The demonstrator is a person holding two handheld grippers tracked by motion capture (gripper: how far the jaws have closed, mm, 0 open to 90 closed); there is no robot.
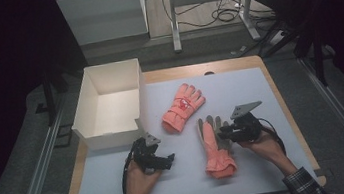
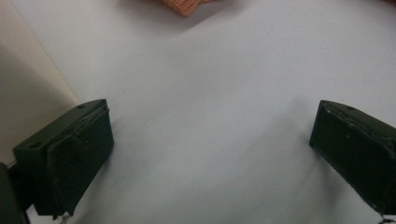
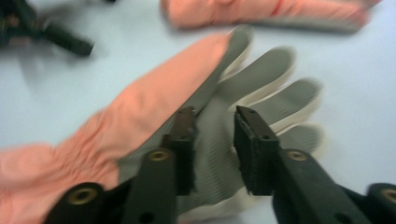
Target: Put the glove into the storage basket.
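Right now your right gripper (image 1: 226, 132) sits at the finger end of the near glove (image 1: 214, 148), the pink one with the grey palm side showing, which lies on the white mat (image 1: 240, 93) toward the front right, cuff pointing at you. In the right gripper view the jaws stand a little apart over the grey palm (image 3: 219, 154), one on each side of a strip of fabric; the pads do not look pressed onto it (the picture is blurred there, so the contact is hard to judge). The fingers of that glove (image 3: 275, 70) fan out beyond the jaws.

Your left gripper (image 1: 160, 160) rests low over the mat near the front left, just in front of the white box (image 1: 114, 135), and well apart from both gloves. Its jaws are spread wide with bare mat between them, and the box wall (image 2: 23, 93) shows at the edge of the left gripper view.

The far glove (image 1: 182, 107) lies palm down between the box and the near glove, tilted, its cuff toward the front, untouched by either gripper. The box stands open at the back left corner of the mat.
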